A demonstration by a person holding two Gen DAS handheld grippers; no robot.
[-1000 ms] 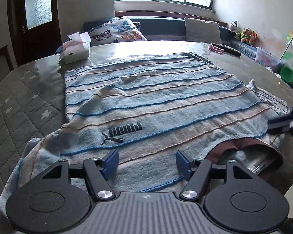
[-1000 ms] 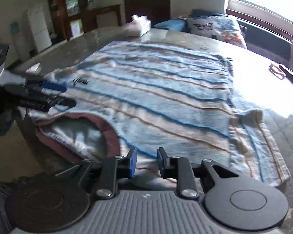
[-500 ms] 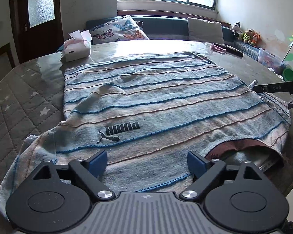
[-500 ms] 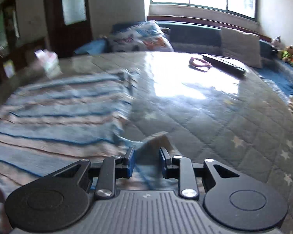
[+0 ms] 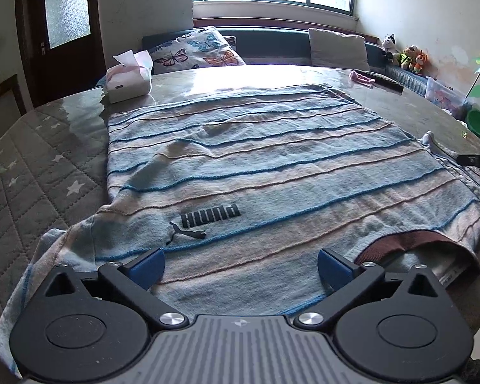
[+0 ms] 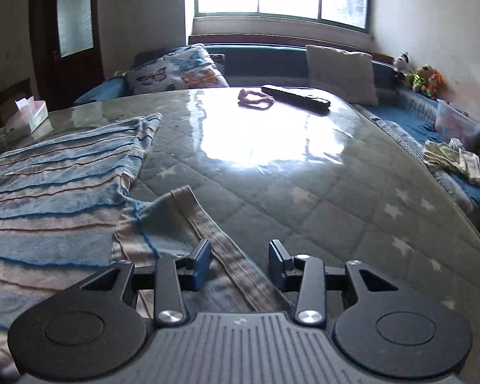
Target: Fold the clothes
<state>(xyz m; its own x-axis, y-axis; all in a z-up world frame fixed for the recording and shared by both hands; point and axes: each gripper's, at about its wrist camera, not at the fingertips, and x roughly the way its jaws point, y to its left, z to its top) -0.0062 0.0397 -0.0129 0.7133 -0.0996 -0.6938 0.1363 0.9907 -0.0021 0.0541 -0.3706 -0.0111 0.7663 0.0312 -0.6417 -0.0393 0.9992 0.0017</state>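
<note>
We see a striped shirt (image 5: 256,166) spread flat on the counter (image 5: 32,166), front side up, its black printed logo (image 5: 204,220) toward the near left and its brown-trimmed collar (image 5: 409,240) at the near right edge, close to the counter's rim. Our left tongs (image 5: 240,264) hang over the near hem of the cloth with the blue pads spread wide apart, one pad (image 5: 147,264) just near of the logo and the other just left of the collar; nothing sits between them, and we cannot tell whether they touch the fabric. From the left wrist view a dark bar of the other tool shows at the far right edge of the shirt. In the right wrist view the shirt (image 6: 57,192) fills the left half of the frame, and its right sleeve (image 6: 188,224) runs from the body toward the near edge. Our right tongs (image 6: 239,264) stand moderately open above that sleeve, the left pad (image 6: 201,264) over the ribbed cuff band and the right pad over bare quilted counter (image 6: 336,211), gripping nothing. A tissue box (image 5: 129,78) stands beyond the shirt's far left corner, and a remote control (image 6: 296,97) with a pink band (image 6: 254,99) beside it lies at the far side.
</note>
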